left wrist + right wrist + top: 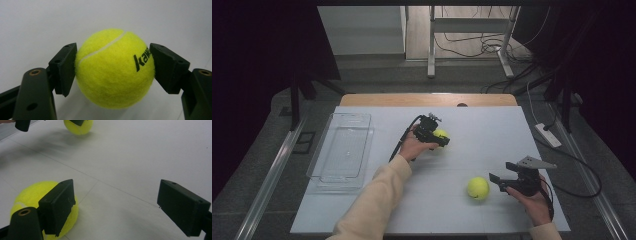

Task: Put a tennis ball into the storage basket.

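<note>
On the white surface (437, 205) a clear tray (343, 150) lies at the left edge, and it serves as the mark for everything else. The left gripper (443, 138) sits to the right of the tray, near the middle of the surface, with its fingers (65, 67) closed tight on a yellow ball (440, 134); in the left gripper view both black pads press the sides of this held ball (115, 68), one at each flank, with the white seam curving over its top and dark lettering at its right side. The left hand (412, 147) grips the tool from the tray side, and a cream sleeve (372, 200) runs back toward the near edge. A second ball (478, 188) rests on the surface farther right of the tray and nearer the person, apart from the first. The right gripper (496, 181) is just to the right of that ball, its fingers (58, 206) spread wide with nothing between them; in the right gripper view the loose ball (32, 197) lies behind the left-hand pad, outside the gap, while the other pad stands well off across bare surface. At the top of that view the held ball (78, 127) shows farther off, with the left gripper's dark pads against it. The right hand (534, 200) holds its tool near the surface's right front corner.
</note>
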{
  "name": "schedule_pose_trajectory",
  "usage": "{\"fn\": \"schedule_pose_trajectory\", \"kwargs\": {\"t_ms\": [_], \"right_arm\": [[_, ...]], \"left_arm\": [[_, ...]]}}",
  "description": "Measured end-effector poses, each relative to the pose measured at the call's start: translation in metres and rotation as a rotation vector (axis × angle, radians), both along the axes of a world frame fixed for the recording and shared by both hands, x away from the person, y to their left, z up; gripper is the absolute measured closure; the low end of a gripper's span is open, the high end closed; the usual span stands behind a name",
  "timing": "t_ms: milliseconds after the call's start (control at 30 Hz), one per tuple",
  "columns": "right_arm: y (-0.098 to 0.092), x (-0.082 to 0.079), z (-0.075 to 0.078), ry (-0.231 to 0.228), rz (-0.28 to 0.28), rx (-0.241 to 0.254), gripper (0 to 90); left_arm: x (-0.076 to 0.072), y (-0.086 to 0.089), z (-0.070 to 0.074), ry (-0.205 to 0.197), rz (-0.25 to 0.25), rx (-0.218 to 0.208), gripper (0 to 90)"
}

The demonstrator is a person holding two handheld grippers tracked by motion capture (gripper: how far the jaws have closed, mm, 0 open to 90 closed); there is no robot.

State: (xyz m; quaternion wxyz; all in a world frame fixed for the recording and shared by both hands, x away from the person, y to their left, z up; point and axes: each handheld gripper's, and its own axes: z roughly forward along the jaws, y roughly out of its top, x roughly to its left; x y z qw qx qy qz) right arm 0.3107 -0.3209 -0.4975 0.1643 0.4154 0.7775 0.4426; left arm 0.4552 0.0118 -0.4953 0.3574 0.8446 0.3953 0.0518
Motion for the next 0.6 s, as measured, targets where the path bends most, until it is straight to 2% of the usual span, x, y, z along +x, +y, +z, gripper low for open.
{"fn": "schedule_pose_trajectory", "kwargs": {"t_ms": [167, 233, 600], "right_arm": [[0.000, 0.000, 0.000, 0.001, -0.001, 0.000, 14.8], [0.000, 0.000, 0.000, 0.001, -0.001, -0.001, 14.8], [0.001, 0.000, 0.000, 0.004, -0.004, -0.004, 14.9]], "left_arm": [[-0.002, 0.003, 0.005, -0.009, -0.001, -0.022, 27.1], [-0.006, 0.008, 0.011, -0.022, 0.001, -0.044, 27.2], [-0.015, 0.018, 0.021, -0.047, -0.001, -0.076, 27.1]]}}
